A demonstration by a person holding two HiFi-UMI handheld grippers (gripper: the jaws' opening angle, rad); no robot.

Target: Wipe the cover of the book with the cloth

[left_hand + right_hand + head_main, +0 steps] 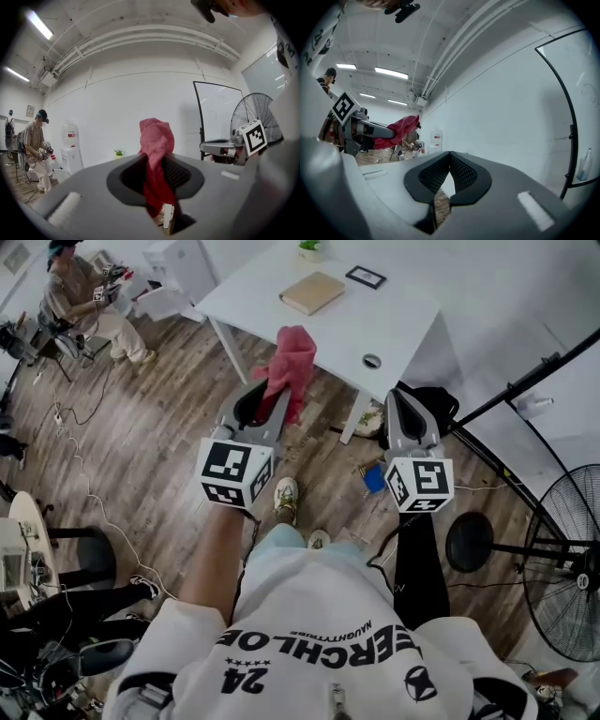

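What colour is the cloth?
The cloth is pinkish red; the left gripper view shows it best.

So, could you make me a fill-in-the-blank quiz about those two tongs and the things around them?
1. The left tongs are shut on the red cloth, while the right tongs are shut on ____.
2. The tan book lies flat on the white ____.
3. Of the two tongs, the one nearer the standing fan is the ____ one.

Missing words: nothing; table; right.
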